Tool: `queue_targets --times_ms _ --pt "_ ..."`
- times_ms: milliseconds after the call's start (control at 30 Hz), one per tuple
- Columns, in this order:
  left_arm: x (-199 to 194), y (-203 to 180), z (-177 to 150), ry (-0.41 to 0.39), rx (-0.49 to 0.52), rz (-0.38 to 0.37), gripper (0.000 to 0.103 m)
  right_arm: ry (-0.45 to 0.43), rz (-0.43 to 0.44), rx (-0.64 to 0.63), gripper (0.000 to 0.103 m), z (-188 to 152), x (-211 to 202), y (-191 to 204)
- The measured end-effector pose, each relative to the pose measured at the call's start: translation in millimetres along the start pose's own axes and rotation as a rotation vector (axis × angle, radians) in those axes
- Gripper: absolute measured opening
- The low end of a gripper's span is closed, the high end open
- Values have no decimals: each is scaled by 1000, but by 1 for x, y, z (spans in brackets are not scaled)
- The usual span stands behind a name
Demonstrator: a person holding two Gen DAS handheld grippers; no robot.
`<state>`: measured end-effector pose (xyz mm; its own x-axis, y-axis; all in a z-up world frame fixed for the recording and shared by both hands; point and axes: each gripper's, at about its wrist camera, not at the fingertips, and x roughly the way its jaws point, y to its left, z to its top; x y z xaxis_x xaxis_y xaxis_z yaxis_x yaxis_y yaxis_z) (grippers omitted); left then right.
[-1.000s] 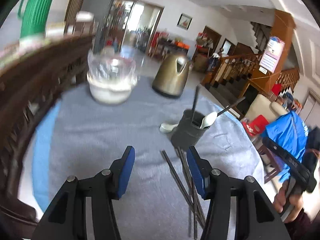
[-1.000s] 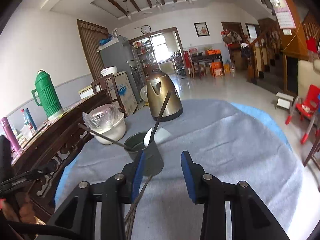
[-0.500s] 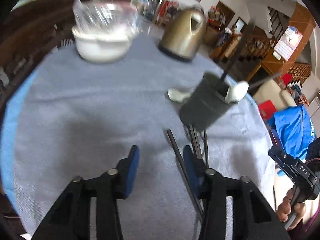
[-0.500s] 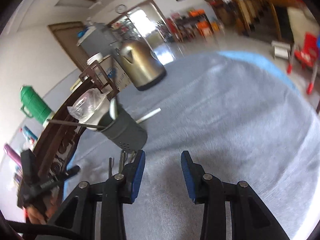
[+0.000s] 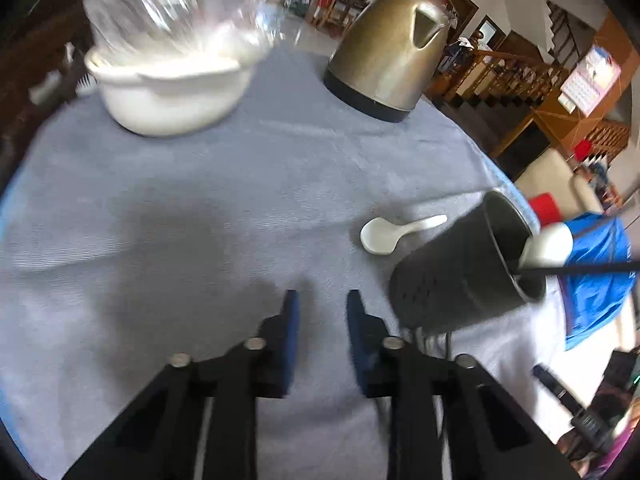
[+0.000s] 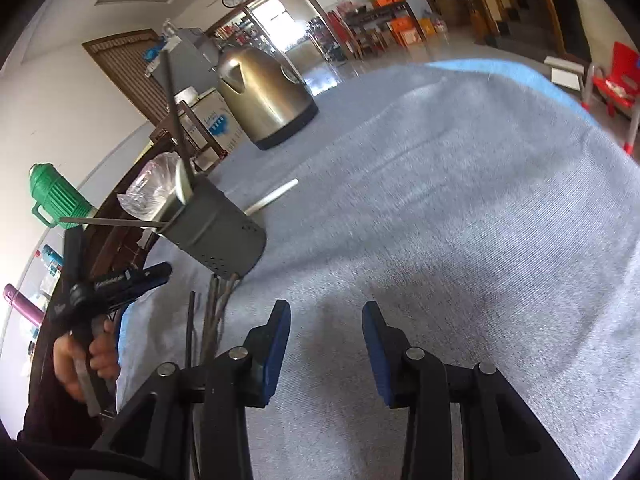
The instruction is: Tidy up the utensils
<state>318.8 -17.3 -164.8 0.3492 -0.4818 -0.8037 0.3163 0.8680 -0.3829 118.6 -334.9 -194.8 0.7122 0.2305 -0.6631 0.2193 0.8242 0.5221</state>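
Observation:
A dark grey utensil holder (image 5: pixel 460 268) stands on the grey tablecloth, holding a white spoon (image 5: pixel 548 246) and black chopsticks (image 5: pixel 588 268). It also shows in the right wrist view (image 6: pixel 218 236). A white ceramic spoon (image 5: pixel 394 232) lies on the cloth just beyond the holder. Several dark chopsticks (image 6: pixel 212 320) lie loose on the cloth at the holder's base. My left gripper (image 5: pixel 320 300) is open and empty, low over the cloth left of the holder. My right gripper (image 6: pixel 326 312) is open and empty, right of the loose chopsticks.
A brass-coloured kettle (image 5: pixel 388 52) stands at the back of the table. A white bowl covered with clear plastic (image 5: pixel 172 76) stands at the back left. A wooden sideboard with a green thermos (image 6: pixel 56 196) runs along the table's left side.
My left gripper has tipped down and moved forward, so the loose chopsticks have slid under it. Its jaws have narrowed. My right gripper has tilted down towards the cloth.

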Motion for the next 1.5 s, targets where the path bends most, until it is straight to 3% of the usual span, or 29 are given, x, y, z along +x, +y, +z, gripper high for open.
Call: queue_targets --times_ms 100,167,433,633,767,833,900,967,1067,1167,1267,1500 --pt "15 9 14 5 -98 -120 17 7 1 -6 40 1 7 -1" --pt "18 6 18 -7 -105 -169 17 7 1 -18 40 2 9 0" --pt "47 1 28 29 -167 -236 17 17 0 -26 40 4 19 1" --pt "64 0 33 51 -207 -231 8 34 -5 -28 40 2 25 1" --pt "60 8 33 59 -258 -268 8 31 -1 -33 40 2 23 2" --pt "57 10 36 57 -262 -252 12 31 2 -29 40 2 22 1" --pt "56 12 40 57 -277 -249 30 43 5 -23 40 1 25 -1" --pt "58 11 44 50 -286 -249 39 53 4 -26 40 0 28 0" --pt "62 8 48 51 -278 -242 39 53 1 -36 40 0 29 2" --pt "69 3 47 54 -274 -248 35 54 -4 -37 40 2 31 3" --pt "78 -1 47 81 -268 -251 5 55 -14 -44 40 3 34 5" --pt "77 -3 48 51 -241 -204 4 47 -28 -54 40 3 35 7"
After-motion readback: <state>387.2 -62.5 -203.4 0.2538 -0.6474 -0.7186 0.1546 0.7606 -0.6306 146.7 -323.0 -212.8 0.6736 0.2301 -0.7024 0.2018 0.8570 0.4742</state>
